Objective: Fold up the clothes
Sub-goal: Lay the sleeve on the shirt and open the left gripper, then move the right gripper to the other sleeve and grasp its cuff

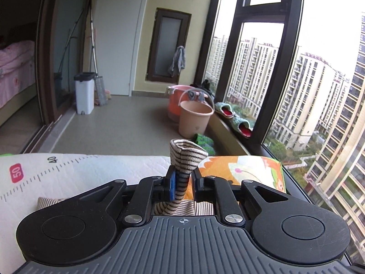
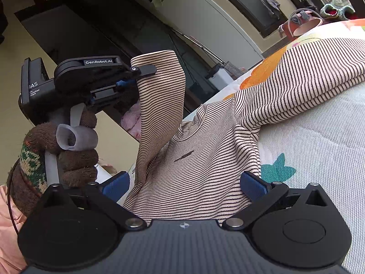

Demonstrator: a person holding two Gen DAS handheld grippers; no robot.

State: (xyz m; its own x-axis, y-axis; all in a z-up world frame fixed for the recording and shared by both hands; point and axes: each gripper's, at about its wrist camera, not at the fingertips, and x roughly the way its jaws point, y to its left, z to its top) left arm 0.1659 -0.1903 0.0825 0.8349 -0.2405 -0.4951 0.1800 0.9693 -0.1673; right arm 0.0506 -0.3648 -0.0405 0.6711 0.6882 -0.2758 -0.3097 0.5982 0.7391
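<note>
Mid-fold: left claw (image 1: 182,183) pinching raised sleeve of cream, black-striped knit top (image 2: 196,159), right claw (image 2: 183,186) spread around draped body ahead; next, laying sleeve across neatly.

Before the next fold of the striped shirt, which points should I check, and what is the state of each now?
1. Left hand-held gripper shut on the striped shirt: ok.
2. Right hand-held gripper gripping the shirt: not ok, jaws open, cloth lies between them.
3. Lifted part hangs free: ok.
4. Far part of the shirt already folded flat on the bed cover: ok.
5. Landing area free: cannot tell.
</note>
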